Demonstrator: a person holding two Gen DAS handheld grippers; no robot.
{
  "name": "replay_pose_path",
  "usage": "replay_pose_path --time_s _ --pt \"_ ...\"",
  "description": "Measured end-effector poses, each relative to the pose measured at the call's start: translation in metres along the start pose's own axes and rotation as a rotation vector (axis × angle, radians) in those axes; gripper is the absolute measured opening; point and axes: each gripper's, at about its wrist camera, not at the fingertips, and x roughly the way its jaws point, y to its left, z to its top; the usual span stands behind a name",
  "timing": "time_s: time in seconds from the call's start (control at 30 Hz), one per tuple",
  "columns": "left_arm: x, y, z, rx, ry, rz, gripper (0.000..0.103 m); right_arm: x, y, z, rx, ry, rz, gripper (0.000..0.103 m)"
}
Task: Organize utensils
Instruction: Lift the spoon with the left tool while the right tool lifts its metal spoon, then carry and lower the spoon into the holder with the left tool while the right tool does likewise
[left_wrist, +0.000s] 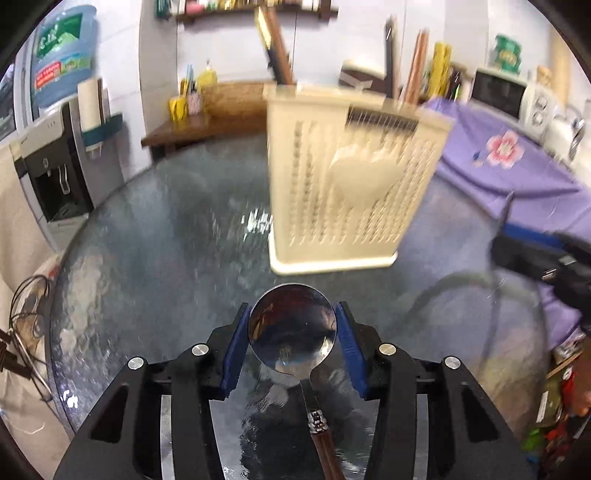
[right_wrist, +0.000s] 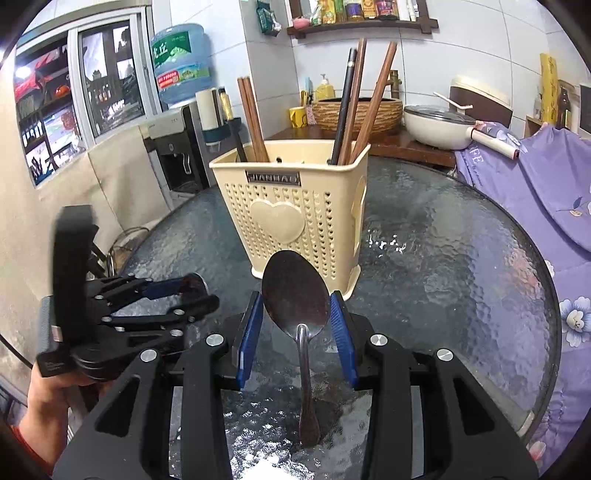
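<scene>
Cream holder (right_wrist: 291, 206) upper centre of frame on glass table (right_wrist: 461, 258), chopsticks (right_wrist: 354, 103) already inside. Round spoon (left_wrist: 291, 328) pinched by bowl edges in left gripper (left_wrist: 293, 332), wooden handle trailing to bottom. Oval spoon (right_wrist: 295, 295) clamped likewise in right gripper (right_wrist: 297, 314), jaws narrow. Risks: smooth bowls slipping from pads, handles swinging, snagging on holder rim, tipping light holder.

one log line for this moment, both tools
left tool: holds round spoon | right tool: holds oval spoon | holder: chopsticks only
</scene>
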Motion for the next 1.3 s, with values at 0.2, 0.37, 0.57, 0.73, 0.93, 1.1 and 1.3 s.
replay_pose_path --time_s 0.2,0.37,0.57,0.73,0.93,1.1,1.3 --pt "-0.032 -0.007 0.008 0.011 -0.104 -0.044 0.045 -0.014 0.001 0.005 0.0 -0.031 -0.002 0.038" --pt "-0.048 -0.008 0.009 -0.015 -0.154 -0.096 0.045 -0.021 0.001 0.009 0.001 -0.046 -0.005 0.038" --pt "-0.057 -0.002 0.014 -0.039 -0.191 -0.119 0.045 -0.029 0.0 0.011 0.007 -0.062 0.004 0.038" --pt "-0.062 0.0 0.016 -0.044 -0.21 -0.124 0.045 -0.031 -0.002 0.013 0.017 -0.064 0.016 0.038" --pt "-0.067 -0.001 0.025 -0.032 -0.225 -0.133 0.045 -0.033 0.002 0.017 0.017 -0.072 0.034 0.038" --pt "-0.078 -0.001 0.043 -0.019 -0.244 -0.166 0.045 -0.041 0.002 0.036 0.012 -0.096 0.07 0.038" --pt "-0.105 -0.007 0.086 0.026 -0.308 -0.173 0.045 -0.061 0.006 0.083 -0.011 -0.177 0.111 0.038"
